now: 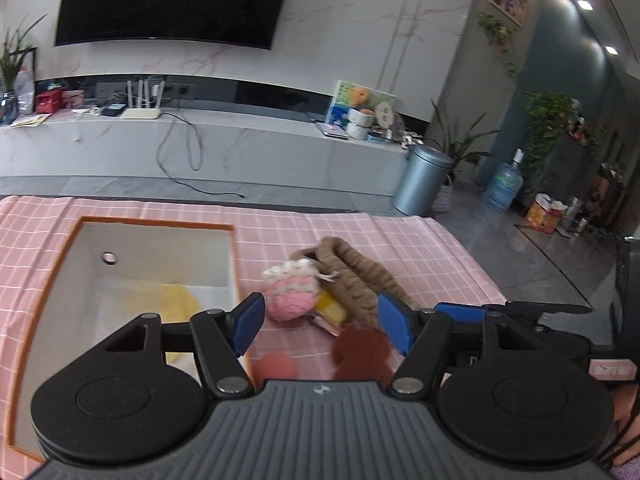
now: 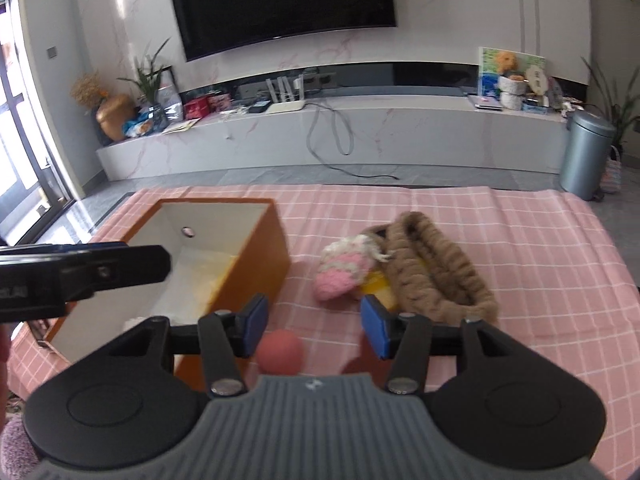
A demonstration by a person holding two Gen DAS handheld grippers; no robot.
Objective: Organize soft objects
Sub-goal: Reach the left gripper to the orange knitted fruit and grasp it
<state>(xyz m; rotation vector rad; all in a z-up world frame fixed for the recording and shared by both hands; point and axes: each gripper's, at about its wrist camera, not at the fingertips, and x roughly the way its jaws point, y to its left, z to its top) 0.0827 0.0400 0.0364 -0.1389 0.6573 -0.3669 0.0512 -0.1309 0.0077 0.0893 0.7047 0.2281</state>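
A: left wrist view? use the orange box (image 1: 48,276) as anchor
B: left gripper (image 1: 320,322) jaws apart, nothing between the pads. Pink knitted toy (image 1: 292,294) just right of the box on the pink checked cloth (image 1: 420,248), brown knitted scarf (image 1: 356,276) right of that, touching it. Yellow soft thing (image 1: 180,300) inside the box
A: right wrist view?
B: right gripper (image 2: 314,324) jaws apart too, empty. Red ball (image 2: 279,352) on the cloth near the box's front corner, toy and scarf further right of the box (image 2: 256,264)
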